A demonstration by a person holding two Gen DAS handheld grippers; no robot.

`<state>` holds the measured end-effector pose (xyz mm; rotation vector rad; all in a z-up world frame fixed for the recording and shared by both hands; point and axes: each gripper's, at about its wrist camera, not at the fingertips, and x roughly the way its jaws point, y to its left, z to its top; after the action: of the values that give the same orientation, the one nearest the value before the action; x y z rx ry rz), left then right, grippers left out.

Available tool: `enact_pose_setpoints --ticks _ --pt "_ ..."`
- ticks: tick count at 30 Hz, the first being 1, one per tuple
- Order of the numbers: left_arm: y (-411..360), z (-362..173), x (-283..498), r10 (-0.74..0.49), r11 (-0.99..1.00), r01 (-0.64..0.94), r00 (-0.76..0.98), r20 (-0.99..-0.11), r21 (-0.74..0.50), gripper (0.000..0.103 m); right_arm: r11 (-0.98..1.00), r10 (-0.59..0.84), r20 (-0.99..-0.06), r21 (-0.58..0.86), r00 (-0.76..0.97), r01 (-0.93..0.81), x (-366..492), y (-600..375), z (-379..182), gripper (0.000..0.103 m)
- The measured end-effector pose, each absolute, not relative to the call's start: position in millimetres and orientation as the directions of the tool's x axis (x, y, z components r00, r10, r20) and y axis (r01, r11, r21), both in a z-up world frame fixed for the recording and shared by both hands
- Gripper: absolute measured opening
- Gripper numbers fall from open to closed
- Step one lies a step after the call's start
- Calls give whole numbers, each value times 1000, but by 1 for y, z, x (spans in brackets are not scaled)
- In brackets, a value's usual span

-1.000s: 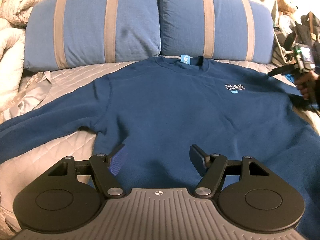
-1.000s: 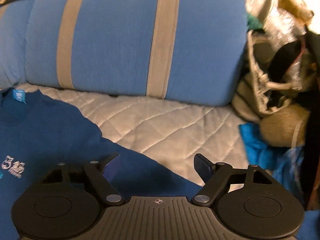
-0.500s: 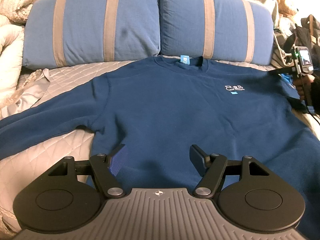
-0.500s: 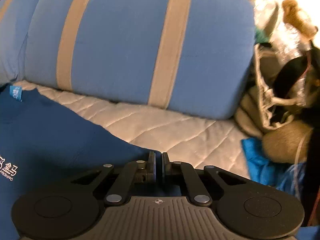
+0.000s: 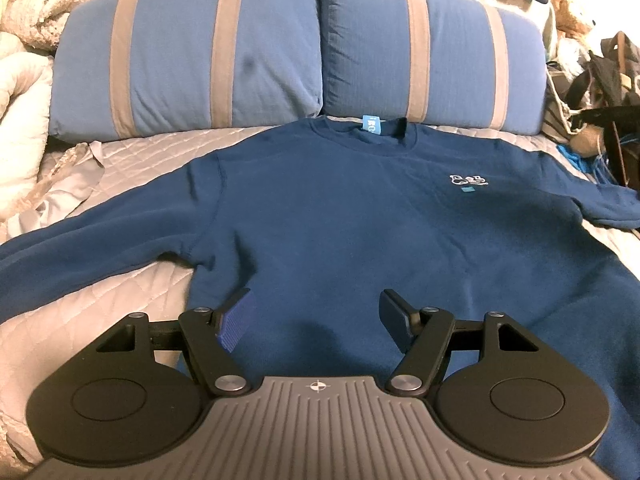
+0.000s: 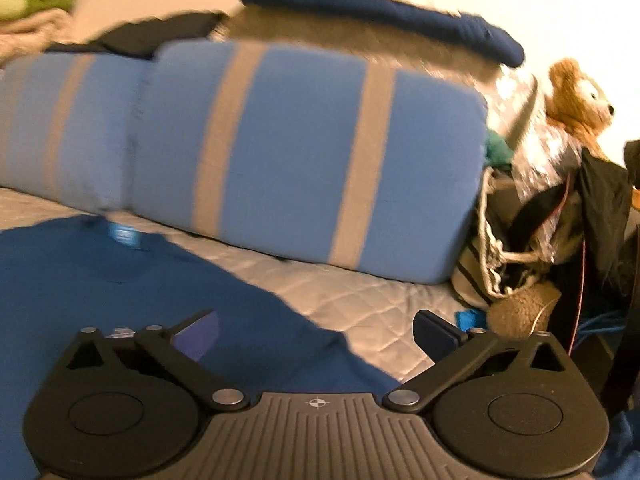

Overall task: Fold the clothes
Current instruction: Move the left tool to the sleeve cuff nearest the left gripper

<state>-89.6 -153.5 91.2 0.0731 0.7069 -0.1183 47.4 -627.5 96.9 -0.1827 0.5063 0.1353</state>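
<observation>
A navy sweatshirt (image 5: 340, 216) lies flat and face up on the quilt (image 5: 132, 152), collar just below the two striped pillows (image 5: 188, 52). Left of the sweatshirt's body one sleeve runs out across the quilt, with a heap of pale bedding (image 5: 20, 64) beyond it. The left gripper (image 5: 316, 316) hovers over the sweatshirt's lower body, jaws parted, with nothing between them. On the sweatshirt's right chest sits a small white logo (image 5: 466, 180). Right of the sweatshirt is a clutter of bags (image 5: 592, 92). The right gripper (image 6: 316, 332) is above the sweatshirt's right shoulder edge, its jaws opening wide and empty; that view is blurred. A teddy bear (image 6: 580, 100) sits right of the pillows.
</observation>
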Motion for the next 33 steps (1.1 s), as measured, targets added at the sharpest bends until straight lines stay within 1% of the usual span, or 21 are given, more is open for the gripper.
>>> enact_pose_setpoints --ticks 3,6,8,11,13,18,22,27,33 --pt "-154 90 -88 -92 988 150 736 -670 29 69 970 146 -498 -97 855 -223 19 -624 116 103" --pt "-152 89 -87 -128 984 176 721 -680 2 69 963 216 -514 -29 830 -268 -5 -616 126 103" --pt "-146 89 -87 -167 981 190 712 -682 -43 69 952 263 -532 6 805 -307 -18 -606 125 103" --pt "-135 87 -81 -249 966 220 667 -702 -134 69 931 305 -555 3 773 -365 -36 -578 109 103" --pt "-128 88 -81 -272 961 227 651 -709 -160 68 917 332 -573 11 749 -399 -45 -557 94 103" --pt "-106 105 -96 -231 971 211 706 -669 -113 69 876 414 -607 62 678 -479 -63 -509 66 103" --pt "-78 108 -106 -154 987 140 739 -656 -74 69 842 461 -612 72 642 -535 -74 -478 53 103" --pt "-26 103 -120 -46 997 -9 761 -648 -81 68 813 502 -613 93 610 -575 -83 -451 38 103" --pt "48 95 -137 92 971 -212 758 -645 -111 68 806 500 -597 57 627 -589 -88 -447 38 103"
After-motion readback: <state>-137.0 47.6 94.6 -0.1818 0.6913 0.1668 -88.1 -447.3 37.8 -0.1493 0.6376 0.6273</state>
